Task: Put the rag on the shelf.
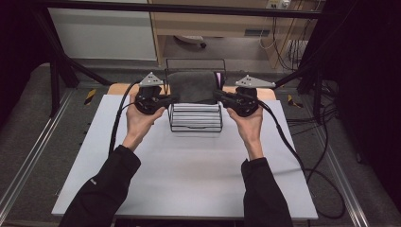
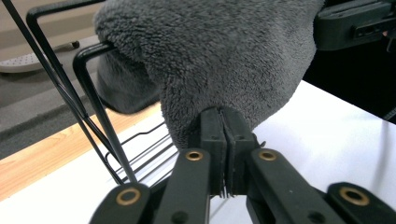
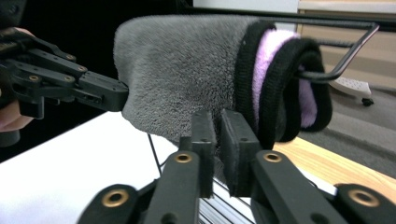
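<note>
Grey towel (image 1: 193,87) hangs crosswise over the rack (image 1: 196,124), long axis left-right.

A fluffy grey towel (image 1: 193,87) hangs over the black wire rack (image 1: 196,116) on the white table board (image 1: 189,170), between my left claw (image 1: 172,99) and right claw (image 1: 216,94).

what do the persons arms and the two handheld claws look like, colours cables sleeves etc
Both forearms wear black long sleeves, hands bare. The left claw and right claw have matte black bodies, each topped by a grey three-cornered plate and trailing a black cable. Up close, the black linkage arms carry brass-coloured pivot pins and end in flat black pads.
</note>
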